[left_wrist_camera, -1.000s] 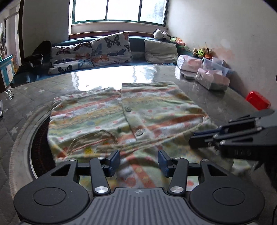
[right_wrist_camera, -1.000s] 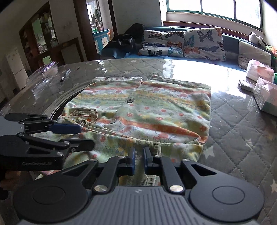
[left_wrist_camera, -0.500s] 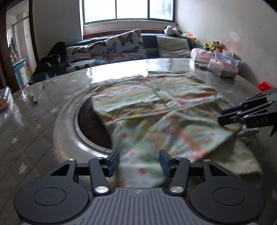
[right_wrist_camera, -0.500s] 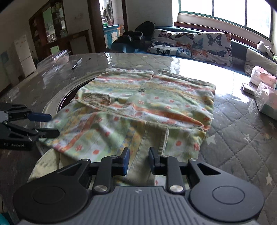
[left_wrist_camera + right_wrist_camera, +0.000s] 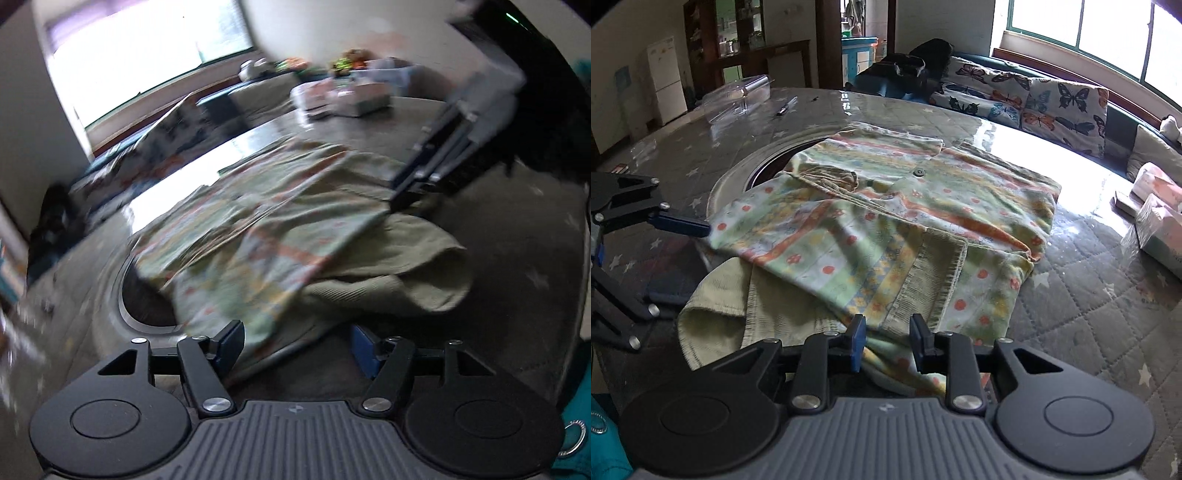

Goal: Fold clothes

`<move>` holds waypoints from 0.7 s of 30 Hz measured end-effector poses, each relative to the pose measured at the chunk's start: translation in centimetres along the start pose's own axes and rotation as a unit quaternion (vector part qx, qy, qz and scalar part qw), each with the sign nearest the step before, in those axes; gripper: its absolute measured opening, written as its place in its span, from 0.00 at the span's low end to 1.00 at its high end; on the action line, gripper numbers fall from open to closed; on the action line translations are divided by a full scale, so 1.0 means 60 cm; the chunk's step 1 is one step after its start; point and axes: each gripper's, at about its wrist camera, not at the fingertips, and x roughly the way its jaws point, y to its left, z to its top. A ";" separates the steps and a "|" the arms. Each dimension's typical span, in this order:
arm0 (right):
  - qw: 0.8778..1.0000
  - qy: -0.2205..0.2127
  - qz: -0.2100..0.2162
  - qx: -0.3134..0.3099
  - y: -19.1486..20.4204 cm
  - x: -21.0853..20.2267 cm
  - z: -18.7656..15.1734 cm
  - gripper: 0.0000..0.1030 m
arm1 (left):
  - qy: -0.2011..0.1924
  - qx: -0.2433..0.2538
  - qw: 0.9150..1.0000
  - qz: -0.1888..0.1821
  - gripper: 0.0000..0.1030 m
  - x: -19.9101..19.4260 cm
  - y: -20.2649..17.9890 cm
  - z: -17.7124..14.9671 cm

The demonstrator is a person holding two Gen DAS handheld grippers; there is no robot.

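Shirt [image 5: 886,221] lies ahead of opening left tongs [image 5: 295,345], slightly parted right tongs [image 5: 886,341].

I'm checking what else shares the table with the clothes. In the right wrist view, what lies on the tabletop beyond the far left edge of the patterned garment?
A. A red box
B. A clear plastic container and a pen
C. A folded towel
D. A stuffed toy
B: a clear plastic container and a pen lie on the table beyond the patterned garment.
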 end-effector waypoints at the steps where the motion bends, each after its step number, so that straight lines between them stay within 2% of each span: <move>1: 1.000 -0.001 0.000 -0.001 0.000 -0.003 0.000 0.25 | -0.006 0.009 1.000 -0.004 0.66 0.004 -0.005 0.002; 4: 1.000 -0.001 -0.003 -0.006 -0.001 -0.012 -0.003 0.30 | -0.023 0.029 0.999 -0.015 0.66 0.017 -0.019 0.007; 8: 1.000 -0.001 -0.010 -0.011 -0.005 -0.026 -0.010 0.30 | -0.048 0.051 0.997 -0.015 0.63 0.030 -0.023 0.012; 10: 1.000 0.001 -0.012 -0.016 -0.006 -0.031 -0.014 0.31 | -0.055 0.041 0.997 -0.032 0.43 0.031 -0.016 0.016; 11: 1.000 0.001 -0.012 -0.019 -0.005 -0.033 -0.015 0.31 | -0.058 0.034 0.997 -0.039 0.40 0.031 -0.013 0.017; 13: 0.999 0.004 -0.013 -0.030 -0.003 -0.037 -0.020 0.31 | -0.063 0.014 0.997 -0.050 0.22 0.029 -0.002 0.021; 14: 0.999 0.005 -0.011 -0.037 -0.001 -0.039 -0.022 0.32 | -0.063 0.002 0.996 -0.055 0.19 0.029 0.004 0.024; 17: 0.998 0.005 -0.004 -0.064 0.009 -0.044 -0.028 0.40 | -0.067 -0.047 0.995 -0.065 0.16 0.025 0.030 0.037; 21: 0.995 -0.010 -0.003 -0.095 0.028 -0.043 -0.029 0.44 | -0.066 -0.102 0.990 -0.074 0.14 0.031 0.062 0.059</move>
